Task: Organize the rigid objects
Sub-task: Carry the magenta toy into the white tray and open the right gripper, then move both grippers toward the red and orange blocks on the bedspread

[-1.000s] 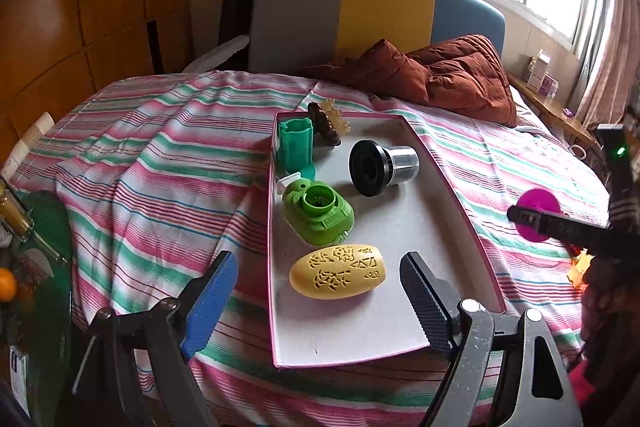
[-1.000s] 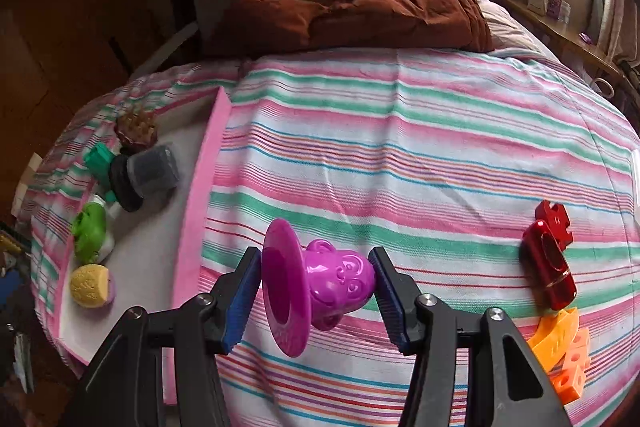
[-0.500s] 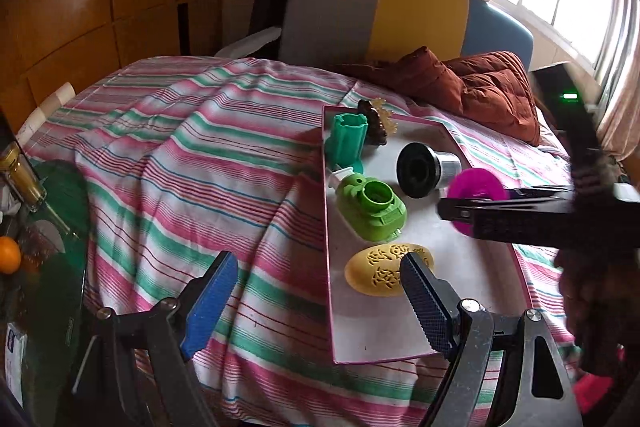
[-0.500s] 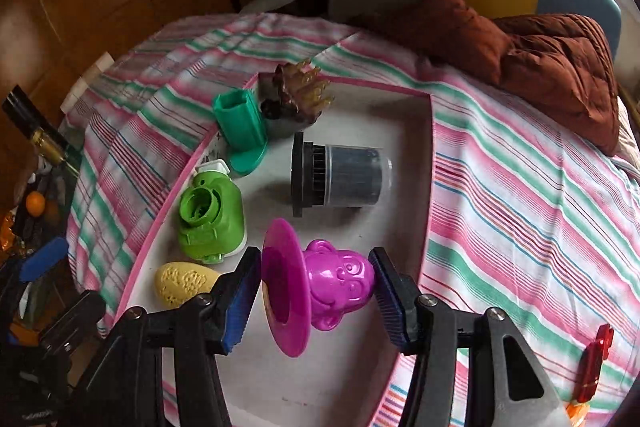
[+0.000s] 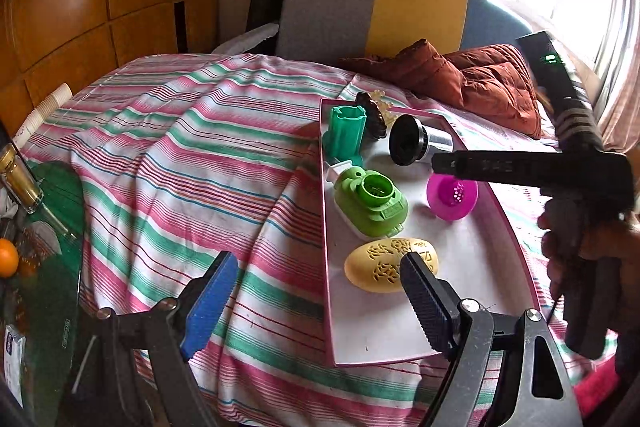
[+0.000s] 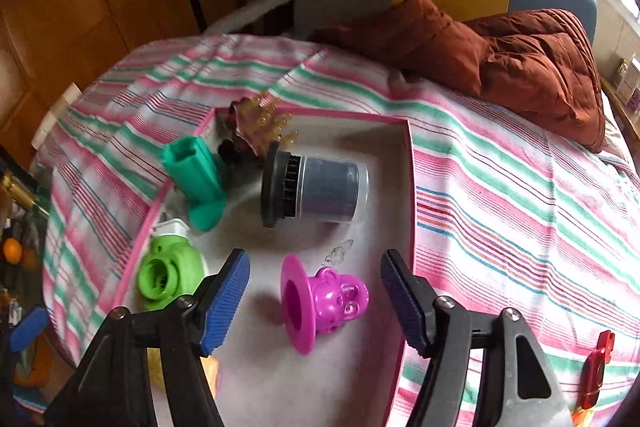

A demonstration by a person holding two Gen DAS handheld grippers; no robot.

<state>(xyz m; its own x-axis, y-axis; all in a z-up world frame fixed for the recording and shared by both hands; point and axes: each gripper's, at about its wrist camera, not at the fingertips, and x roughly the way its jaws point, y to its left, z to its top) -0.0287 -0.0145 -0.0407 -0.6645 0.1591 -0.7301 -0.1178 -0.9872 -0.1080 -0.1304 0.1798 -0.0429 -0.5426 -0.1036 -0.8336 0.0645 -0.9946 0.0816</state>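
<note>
**Inspector:** Reporting on the right gripper (image 6: 314, 281)?

**Officer:** Hovering over the pink-rimmed tray (image 6: 360, 151), near its right wall. Having just been opening at the jaws, and now standing released, with both pads clear of the magenta monkey-face toy (image 6: 326, 305). Gripping nothing.

**Inspector:** Locating that toy?

**Officer:** Lying on its side on the tray floor between the parted jaws, flange facing the tray's left wall. Touching none of the other pieces.

**Inspector:** Listing the other tray contents?

**Officer:** Lying on its side toward the tray's far end: black-capped canister (image 6: 320, 191). Standing near the far left corner: teal fluted piece (image 6: 196, 179). Sitting in the far corner behind it: brown bristle brush (image 6: 256, 127). Sitting along the left wall: lime green camera-shaped toy (image 5: 370, 203). Lying toward the near end: yellow perforated case (image 5: 384, 269).

**Inspector:** Reporting on the left gripper (image 5: 318, 267)?

**Officer:** Hanging above the tray's near left edge. Fingers spread wide, grasping nothing. Showing one pad over the striped bedspread (image 5: 180, 167) outside the tray and the other in front of the yellow case.

**Inspector:** Noting anything outside the tray?

**Officer:** Lying on the bedspread, well to the right of the tray: red toy (image 6: 596, 371).
</note>
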